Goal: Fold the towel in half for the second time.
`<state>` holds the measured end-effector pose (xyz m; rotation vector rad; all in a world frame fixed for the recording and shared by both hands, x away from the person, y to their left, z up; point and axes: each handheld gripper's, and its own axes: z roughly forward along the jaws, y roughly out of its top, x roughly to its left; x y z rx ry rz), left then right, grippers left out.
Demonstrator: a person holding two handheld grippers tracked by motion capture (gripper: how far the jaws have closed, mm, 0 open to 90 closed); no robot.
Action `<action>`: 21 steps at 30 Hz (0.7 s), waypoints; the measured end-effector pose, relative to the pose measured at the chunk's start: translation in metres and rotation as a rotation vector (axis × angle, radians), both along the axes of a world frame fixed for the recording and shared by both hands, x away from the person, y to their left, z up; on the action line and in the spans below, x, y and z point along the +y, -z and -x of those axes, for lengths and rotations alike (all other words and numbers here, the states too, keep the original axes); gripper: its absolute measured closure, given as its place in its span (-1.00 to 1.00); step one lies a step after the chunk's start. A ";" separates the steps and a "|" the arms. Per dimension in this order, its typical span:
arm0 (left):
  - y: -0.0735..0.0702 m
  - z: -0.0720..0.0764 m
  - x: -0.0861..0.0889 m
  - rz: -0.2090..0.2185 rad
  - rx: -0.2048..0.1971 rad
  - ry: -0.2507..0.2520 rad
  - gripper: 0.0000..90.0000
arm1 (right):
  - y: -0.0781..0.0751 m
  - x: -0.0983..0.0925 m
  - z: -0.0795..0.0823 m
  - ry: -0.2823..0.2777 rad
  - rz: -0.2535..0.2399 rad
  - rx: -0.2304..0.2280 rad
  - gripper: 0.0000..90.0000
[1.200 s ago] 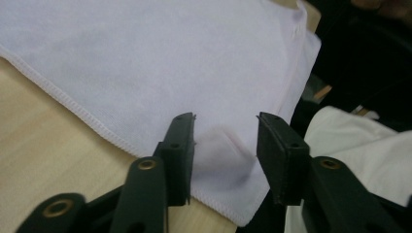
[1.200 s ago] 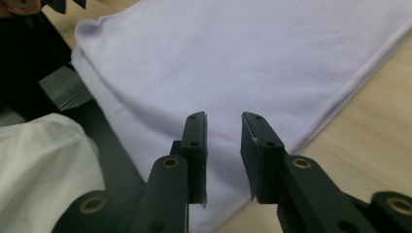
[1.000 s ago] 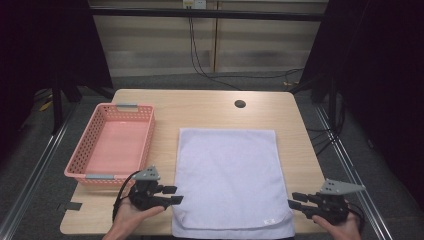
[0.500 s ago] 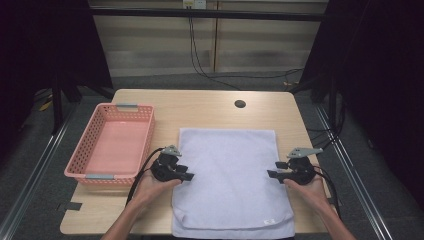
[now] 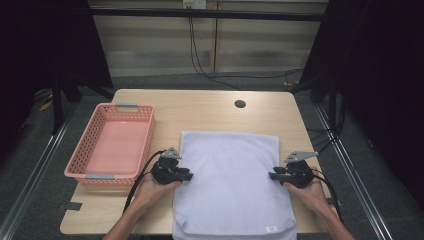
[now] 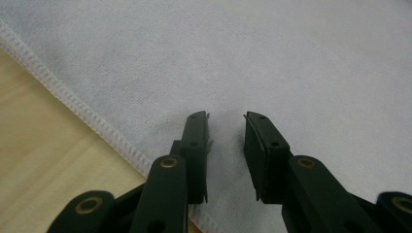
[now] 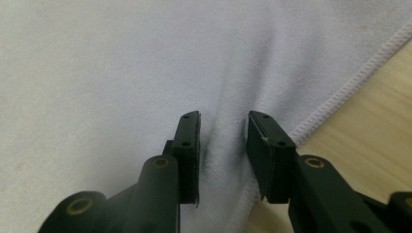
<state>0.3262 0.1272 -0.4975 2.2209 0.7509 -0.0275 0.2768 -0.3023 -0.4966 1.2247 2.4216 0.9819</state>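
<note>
We are working a white towel [image 5: 230, 185] that is lying flat on the worktop [image 5: 210, 107], its near hem hanging just over the front edge and a small label sitting near that hem. Our left gripper [image 5: 189, 175] is resting on the towel's left side, just inside the stitched hem, and our right gripper [image 5: 272, 175] is doing the same on the right side.

In the left gripper view the jaws have just been closing, yet they are standing apart with flat cloth between them and nothing pinched, so that gripper [image 6: 226, 121] is not gripping. In the right gripper view the jaws have also just been closing, and a low ridge of cloth is rising between them; we are judging that the pads are not yet pressing it, so that gripper [image 7: 223, 119] is released too.

To do this step well, we are thinking both sides should gather a real fold of cloth before clamping, at matching spots along the hems, so the towel lifts evenly and does not skew.

Farther off to the left, a pink basket [image 5: 86, 145] is sitting just beside the towel, apart from it, with nothing in it. Beyond, a dark round hole [image 5: 240, 104] is showing near the far edge.
</note>
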 end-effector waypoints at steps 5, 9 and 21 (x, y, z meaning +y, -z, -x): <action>-0.001 0.015 -0.002 -0.002 -0.009 0.007 0.51 | -0.001 -0.008 0.016 -0.026 -0.020 0.020 0.46; -0.001 0.029 -0.001 0.012 0.011 0.020 0.51 | -0.001 -0.013 0.029 -0.033 -0.038 0.036 0.46; -0.010 0.081 0.009 -0.044 -0.006 0.057 0.48 | -0.008 -0.012 0.063 -0.103 -0.007 0.091 0.23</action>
